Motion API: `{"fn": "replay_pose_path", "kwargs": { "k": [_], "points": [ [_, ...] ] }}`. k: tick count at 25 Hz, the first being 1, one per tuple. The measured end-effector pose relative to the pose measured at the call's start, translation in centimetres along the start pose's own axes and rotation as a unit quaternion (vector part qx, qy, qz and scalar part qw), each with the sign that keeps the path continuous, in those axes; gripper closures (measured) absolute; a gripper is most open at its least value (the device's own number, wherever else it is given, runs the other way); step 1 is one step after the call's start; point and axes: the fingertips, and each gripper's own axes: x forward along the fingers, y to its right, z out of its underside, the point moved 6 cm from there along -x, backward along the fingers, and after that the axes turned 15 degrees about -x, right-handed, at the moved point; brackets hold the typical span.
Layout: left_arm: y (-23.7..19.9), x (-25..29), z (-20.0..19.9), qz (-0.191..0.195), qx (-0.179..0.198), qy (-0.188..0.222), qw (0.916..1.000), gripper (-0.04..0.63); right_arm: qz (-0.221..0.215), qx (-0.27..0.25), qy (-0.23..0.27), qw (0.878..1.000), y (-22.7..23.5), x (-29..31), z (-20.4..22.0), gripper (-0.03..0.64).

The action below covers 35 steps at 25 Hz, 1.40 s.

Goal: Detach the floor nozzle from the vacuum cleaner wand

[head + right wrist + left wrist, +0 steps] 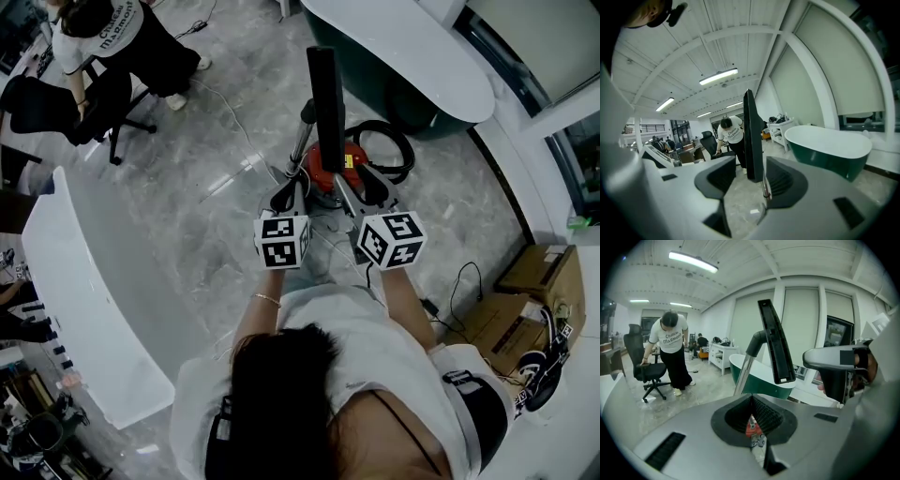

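Note:
The vacuum cleaner's red body (325, 171) stands on the floor just ahead of both grippers. Its silver wand (302, 134) rises from it, with the long black floor nozzle (326, 92) at the top end. In the left gripper view the nozzle (776, 341) tilts up on the wand (743, 371), beyond my left gripper (752, 399), which is shut and empty. My left gripper (285, 197) is left of the wand. My right gripper (369, 190) is on its right. In the right gripper view the nozzle (752, 136) shows edge-on ahead of the open right gripper (752, 177); the pads do not touch it.
A green and white bathtub (405, 49) stands behind the vacuum, with a black hose (392, 150) coiled beside it. A person bends over an office chair (56, 108) at the far left. A white curved table (89, 291) lies to the left, cardboard boxes (525, 291) to the right.

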Motion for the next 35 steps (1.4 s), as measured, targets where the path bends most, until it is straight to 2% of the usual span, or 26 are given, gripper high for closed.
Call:
{"fn": "replay_pose_path", "kwargs": {
  "k": [7, 28, 35],
  "points": [
    [-0.6, 2.0, -1.5, 0.017, 0.006, -0.001, 0.9998, 0.592, -0.005, -0.004, -0.02, 1.0, 0.2, 2.1, -0.1, 0.342],
    [-3.5, 6.8, -5.0, 0.055, 0.032, -0.017, 0.9978, 0.591, -0.003, -0.017, -0.076, 0.997, 1.6, 8.2, 0.0, 0.333],
    [-4.5, 7.8, -4.9, 0.063, 0.038, -0.029, 0.9969, 0.591, -0.002, -0.046, -0.08, 0.996, 1.5, 9.2, -0.2, 0.333]
  ]
}}
